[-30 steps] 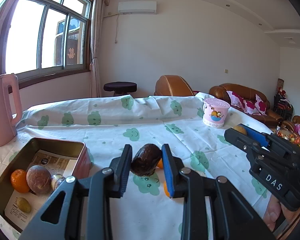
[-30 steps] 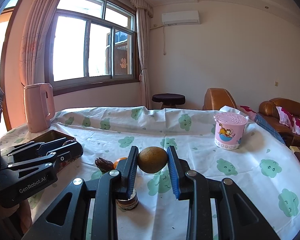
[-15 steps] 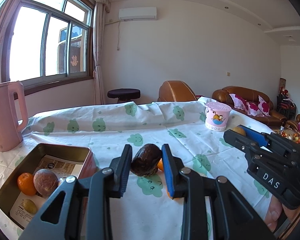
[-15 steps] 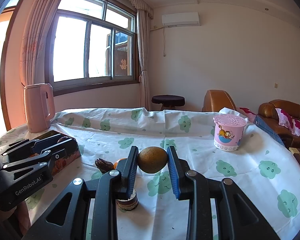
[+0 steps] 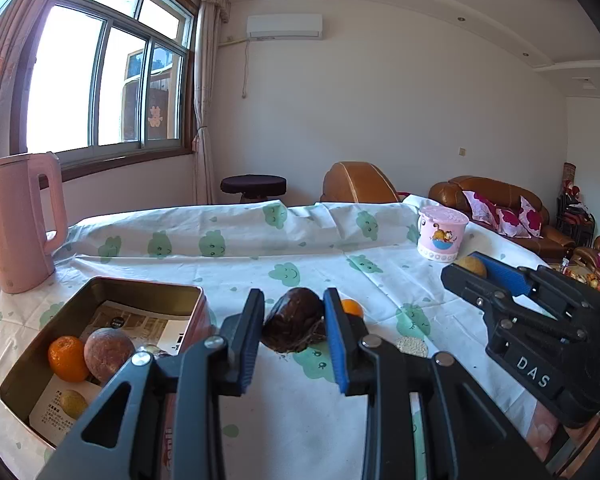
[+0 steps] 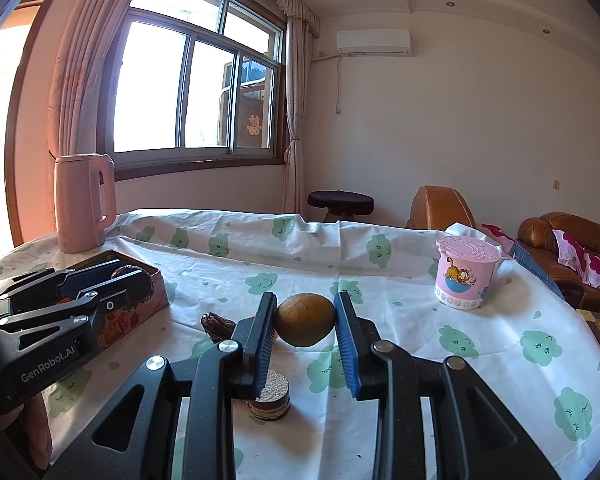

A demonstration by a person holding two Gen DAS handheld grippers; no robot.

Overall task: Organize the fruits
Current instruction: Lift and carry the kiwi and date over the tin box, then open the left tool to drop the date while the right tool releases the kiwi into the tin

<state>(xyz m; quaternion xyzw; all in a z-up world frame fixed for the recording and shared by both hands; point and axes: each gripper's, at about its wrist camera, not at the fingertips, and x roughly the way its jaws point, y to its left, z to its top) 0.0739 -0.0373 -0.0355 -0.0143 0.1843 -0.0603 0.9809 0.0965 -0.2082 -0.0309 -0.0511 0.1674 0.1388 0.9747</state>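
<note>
**Both grippers carry fruit above the cloud-print table**

The left gripper [image 5: 294, 322] has its blue-padded fingers closed against a dark brown, wrinkled fruit [image 5: 294, 318], which is pinched between the pads and held clear of the white tablecloth with green cloud faces [image 5: 260, 264]. Below and to the left of it sits the open rectangular metal tin [image 5: 148, 286], lined with printed paper. Inside the tin lie a small orange mandarin [image 5: 67, 358], a dull purple-brown round fruit [image 5: 108, 354] touching it, and a small yellow-green fruit [image 5: 73, 403] near the front corner. Something shiny shows just beside the round fruit, though the gripper's arm hides too much of it to name.

The right gripper [image 6: 305, 320] is likewise clamped, its pads pressed on either side of a round yellow-brown fruit [image 6: 305, 319] held in the air over the cloth. On the table beneath it stands a short brown disc with a pale grainy top [image 6: 271, 394] (partly covered by the left-side finger). Further back on the cloth rests a dark shrivelled fruit [image 6: 217, 325], apart from the tin. In the left wrist view a second small orange fruit [image 5: 351, 307] peeks out behind the finger.

A tall pink kettle [image 5: 20, 220] stands at the table's far left, and a pink lidded cartoon cup [image 6: 466, 272] at the far right.
</note>
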